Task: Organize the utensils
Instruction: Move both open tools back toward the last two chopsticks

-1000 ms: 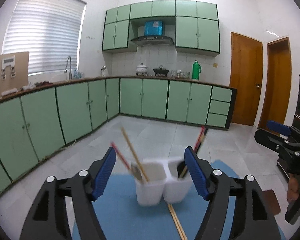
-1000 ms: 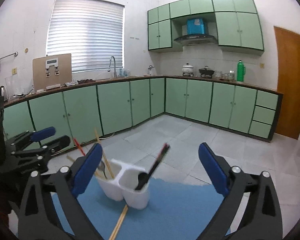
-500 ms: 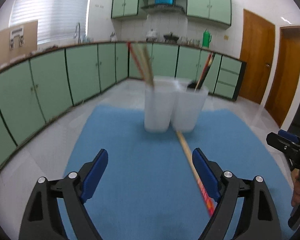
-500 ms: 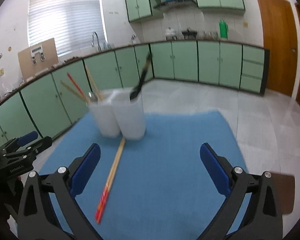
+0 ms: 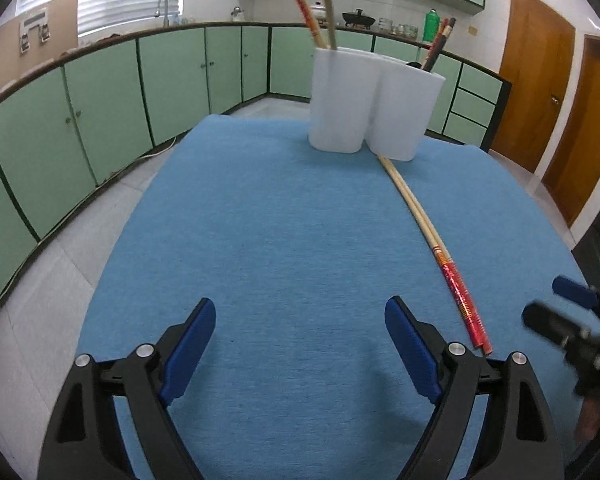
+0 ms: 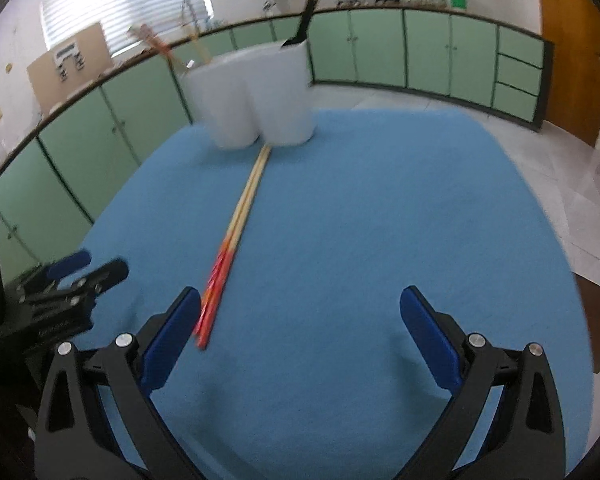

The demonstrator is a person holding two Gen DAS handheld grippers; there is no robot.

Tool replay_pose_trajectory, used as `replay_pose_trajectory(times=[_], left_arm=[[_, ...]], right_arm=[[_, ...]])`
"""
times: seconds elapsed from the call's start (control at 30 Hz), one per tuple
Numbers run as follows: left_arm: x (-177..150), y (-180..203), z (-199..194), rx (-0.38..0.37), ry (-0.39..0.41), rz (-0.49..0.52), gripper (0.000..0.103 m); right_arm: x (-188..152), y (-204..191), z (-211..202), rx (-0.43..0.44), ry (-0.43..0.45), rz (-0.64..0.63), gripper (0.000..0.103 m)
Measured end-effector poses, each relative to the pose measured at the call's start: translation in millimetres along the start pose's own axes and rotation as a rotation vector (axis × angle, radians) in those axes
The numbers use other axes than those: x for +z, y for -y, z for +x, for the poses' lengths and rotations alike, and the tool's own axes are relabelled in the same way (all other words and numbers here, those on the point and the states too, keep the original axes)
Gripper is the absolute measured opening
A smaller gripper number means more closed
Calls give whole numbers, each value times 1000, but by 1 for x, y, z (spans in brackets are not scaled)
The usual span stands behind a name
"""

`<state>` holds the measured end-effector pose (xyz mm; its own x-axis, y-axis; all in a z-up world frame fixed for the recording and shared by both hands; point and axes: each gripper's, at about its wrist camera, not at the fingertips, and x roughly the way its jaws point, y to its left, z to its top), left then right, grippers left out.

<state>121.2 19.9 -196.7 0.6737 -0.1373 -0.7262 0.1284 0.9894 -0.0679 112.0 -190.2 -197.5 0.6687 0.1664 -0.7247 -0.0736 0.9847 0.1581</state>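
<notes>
A pair of wooden chopsticks with red ends lies on the blue mat, its thin tips touching a white two-compartment holder at the far end. The holder has chopsticks in its left cup and dark-handled utensils in its right cup. My left gripper is open and empty above the near mat, left of the chopsticks' red ends. My right gripper is open and empty; the chopsticks end beside its left fingertip. The holder looks blurred there.
The mat covers a table in a kitchen with green cabinets all round. The right gripper shows at the right edge of the left wrist view; the left one shows at the left of the right wrist view. Brown doors stand at the right.
Both grippers have drawn back from the holder and tilted down over the mat. The holder now sits farther away, and the loose chopsticks lie in full view.
</notes>
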Motion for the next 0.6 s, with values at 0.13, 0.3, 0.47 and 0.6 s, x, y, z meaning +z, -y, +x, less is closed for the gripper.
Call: replay_pose_trajectory(times=[0.13, 0.3, 0.47, 0.6], left_arm=[[-2, -6, 3, 22, -12, -9, 85], [-3, -7, 5, 29, -26, -13, 85], [-4, -7, 5, 33, -31, -13, 85], [-4, -8, 6, 35, -39, -20, 85]], right_arm=[[-8, -14, 7, 10, -20, -35, 96], [-9, -27, 8, 17, -34, -76, 87], [-12, -35, 13, 24, -83, -112, 72], [-15, -43, 13, 10, -91, -155, 65]])
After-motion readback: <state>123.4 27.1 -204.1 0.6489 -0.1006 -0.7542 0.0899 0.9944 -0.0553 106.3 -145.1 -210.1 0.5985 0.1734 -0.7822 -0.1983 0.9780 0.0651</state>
